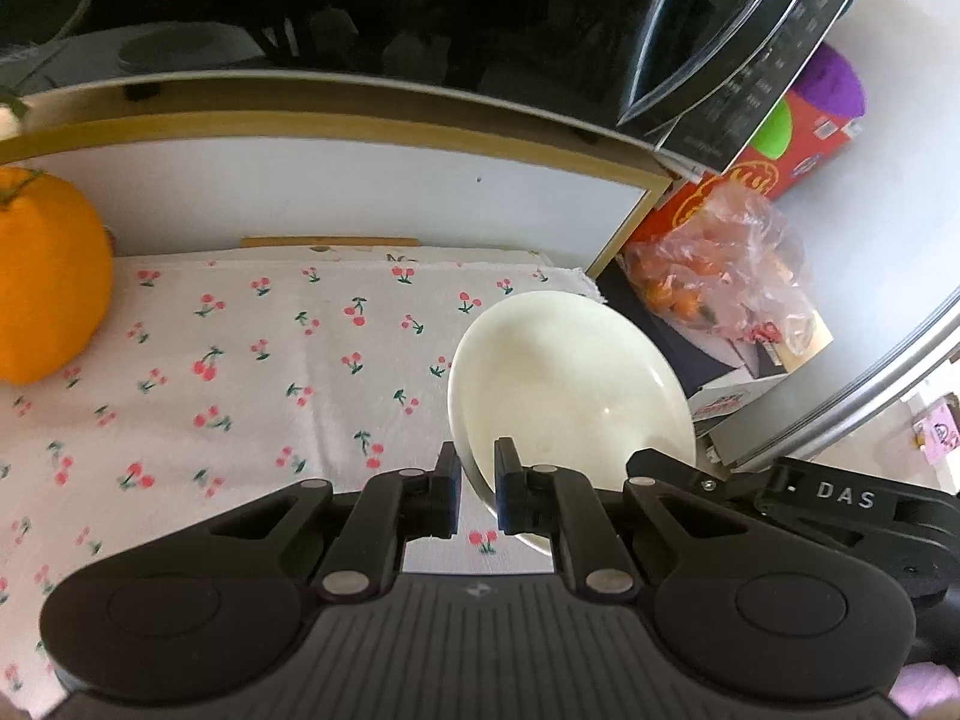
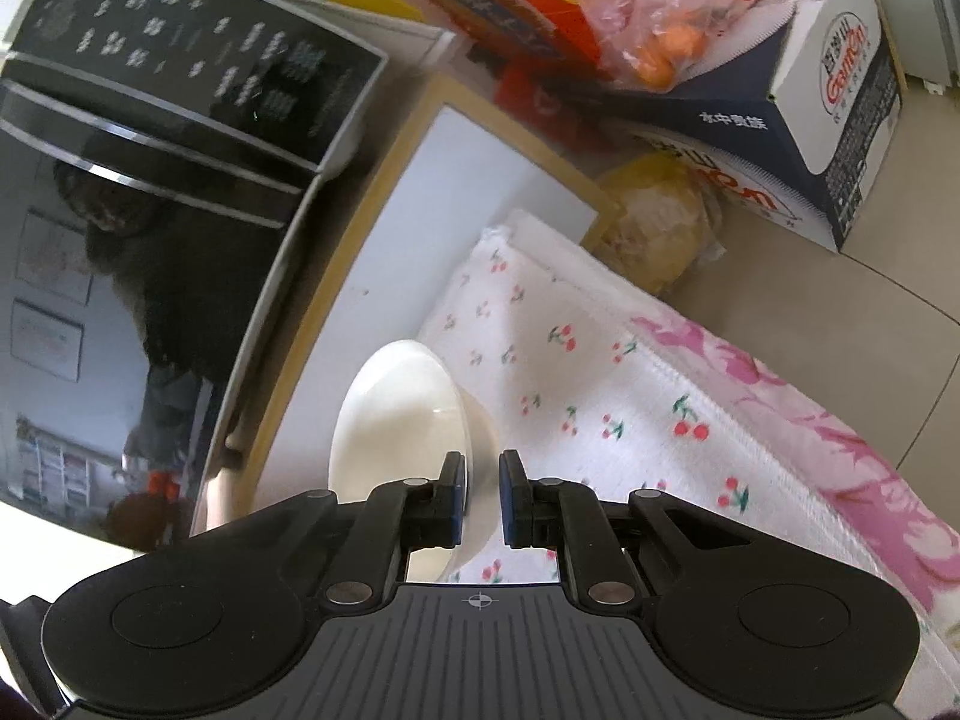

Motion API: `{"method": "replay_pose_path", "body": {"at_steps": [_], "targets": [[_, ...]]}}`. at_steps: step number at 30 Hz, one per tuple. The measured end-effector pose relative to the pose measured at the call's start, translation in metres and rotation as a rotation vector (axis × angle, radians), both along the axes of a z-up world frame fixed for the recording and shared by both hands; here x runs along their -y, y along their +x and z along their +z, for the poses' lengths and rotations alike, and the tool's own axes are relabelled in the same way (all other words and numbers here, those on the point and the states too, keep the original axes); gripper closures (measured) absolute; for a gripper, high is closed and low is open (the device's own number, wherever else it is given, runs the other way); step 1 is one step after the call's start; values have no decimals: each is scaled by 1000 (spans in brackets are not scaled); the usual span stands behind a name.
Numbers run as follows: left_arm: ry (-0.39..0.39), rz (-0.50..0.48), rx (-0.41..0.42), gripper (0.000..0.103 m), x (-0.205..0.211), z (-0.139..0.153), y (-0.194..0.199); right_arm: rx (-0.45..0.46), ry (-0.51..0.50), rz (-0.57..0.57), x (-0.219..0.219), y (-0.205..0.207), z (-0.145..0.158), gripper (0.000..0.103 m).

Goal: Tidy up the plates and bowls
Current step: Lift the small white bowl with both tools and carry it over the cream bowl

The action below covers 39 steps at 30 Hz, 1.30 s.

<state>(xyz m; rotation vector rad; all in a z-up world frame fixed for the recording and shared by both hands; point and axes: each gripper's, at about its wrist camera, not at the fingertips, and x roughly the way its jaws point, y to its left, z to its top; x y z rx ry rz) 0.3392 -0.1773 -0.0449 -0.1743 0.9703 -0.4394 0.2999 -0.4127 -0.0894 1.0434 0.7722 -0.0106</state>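
A white bowl [image 1: 570,384] hangs tilted over the cherry-print cloth [image 1: 240,390], its inside facing the left wrist camera. My left gripper [image 1: 477,471] is shut on the bowl's near rim, one pad on each side of the wall. At the bowl's right edge the other gripper's black body [image 1: 780,498] reaches in. In the right wrist view the same bowl [image 2: 396,414] stands nearly on edge, foot toward the cloth [image 2: 570,372], and my right gripper [image 2: 480,483] is shut on its rim.
A black microwave [image 1: 420,12] stands on a white shelf behind the cloth. An orange [image 1: 42,276] sits at the cloth's left. A bag of small oranges [image 1: 720,276] and cardboard boxes [image 2: 840,90] lie off the right. A pink floral cloth [image 2: 840,450] borders the cherry one.
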Motion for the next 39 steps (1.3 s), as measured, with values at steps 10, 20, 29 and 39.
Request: {"method": "replay_pose_path", "body": {"at_steps": [10, 20, 29, 39], "targets": [[-7, 4, 35, 93, -15, 40, -42, -8, -49, 65, -12, -28, 47, 91], [-32, 16, 26, 92, -28, 61, -79, -30, -96, 101, -26, -64, 88, 90], [-48, 17, 9, 92, -39, 68, -116, -49, -137, 122, -40, -100, 106, 90], [-74, 17, -20, 91, -54, 64, -152, -70, -168, 149, -53, -136, 111, 90]]}}
